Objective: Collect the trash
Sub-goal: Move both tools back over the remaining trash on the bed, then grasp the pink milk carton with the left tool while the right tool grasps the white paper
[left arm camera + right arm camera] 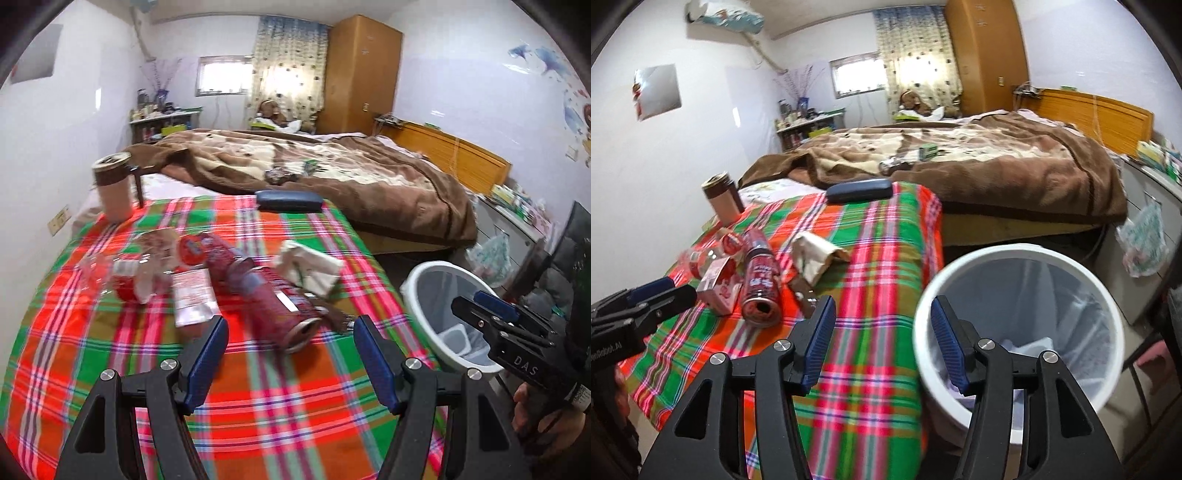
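Note:
Trash lies on the plaid cloth point(258, 387): a red can point(273, 302) on its side, a crumpled tissue point(308, 266), a pink packet point(192, 295) and a crushed clear bottle point(122, 273). My left gripper point(291, 328) is open and empty just short of the can's open end. My right gripper point(882, 310) is open and empty at the cloth's edge beside the white bin point(1019, 325). The can point(761, 284), tissue point(812, 254) and packet point(718, 291) also show in the right wrist view. The right gripper point(480, 306) shows over the bin point(443, 314) in the left wrist view.
A brown tumbler point(112, 188) and a dark blue case point(290, 201) stand at the cloth's far end. A bed with a brown blanket point(351, 173) lies behind. A wardrobe point(362, 74) and a cabinet point(1145, 206) are at the right.

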A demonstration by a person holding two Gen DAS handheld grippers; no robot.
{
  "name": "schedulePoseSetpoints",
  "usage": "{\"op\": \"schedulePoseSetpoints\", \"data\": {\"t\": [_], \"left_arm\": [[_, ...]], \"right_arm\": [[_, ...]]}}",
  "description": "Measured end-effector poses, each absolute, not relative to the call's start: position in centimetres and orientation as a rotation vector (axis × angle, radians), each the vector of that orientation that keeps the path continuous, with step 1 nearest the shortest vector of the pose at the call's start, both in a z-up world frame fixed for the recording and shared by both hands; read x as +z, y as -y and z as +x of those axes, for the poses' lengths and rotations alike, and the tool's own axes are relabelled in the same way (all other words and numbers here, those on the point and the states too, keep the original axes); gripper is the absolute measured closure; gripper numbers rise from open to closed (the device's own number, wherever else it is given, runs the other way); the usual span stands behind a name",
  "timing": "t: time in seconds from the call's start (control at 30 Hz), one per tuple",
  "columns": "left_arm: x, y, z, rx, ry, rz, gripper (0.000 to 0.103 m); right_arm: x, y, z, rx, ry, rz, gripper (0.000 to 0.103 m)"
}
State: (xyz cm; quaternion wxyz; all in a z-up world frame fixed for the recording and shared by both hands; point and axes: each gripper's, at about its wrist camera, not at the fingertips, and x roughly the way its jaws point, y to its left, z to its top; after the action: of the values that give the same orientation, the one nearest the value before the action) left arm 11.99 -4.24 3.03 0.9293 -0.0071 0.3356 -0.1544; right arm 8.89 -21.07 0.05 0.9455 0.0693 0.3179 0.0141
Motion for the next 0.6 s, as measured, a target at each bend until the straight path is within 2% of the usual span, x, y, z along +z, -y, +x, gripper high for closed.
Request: {"op": "schedulePoseSetpoints", "data": {"t": [0.27, 0.37, 0.6], "left_arm": [[1.7, -0.1, 14.2, -0.230, -0.722, -0.061, 0.033], [1.2, -1.2, 15.1, -0.210, -0.738, -0.083, 0.029], [0.0, -2.5, 17.6, -0.183, -0.773, -0.112, 0.029]], "right_arm": [[-0.6, 19.1, 11.5, 0.090, -0.685, 0.113, 0.048], [-0.9, 18.6, 12.8, 0.112, -0.710, 0.106, 0.047], [-2.5, 18.4, 16.2, 0.189, -0.806, 0.190, 0.047]]}}
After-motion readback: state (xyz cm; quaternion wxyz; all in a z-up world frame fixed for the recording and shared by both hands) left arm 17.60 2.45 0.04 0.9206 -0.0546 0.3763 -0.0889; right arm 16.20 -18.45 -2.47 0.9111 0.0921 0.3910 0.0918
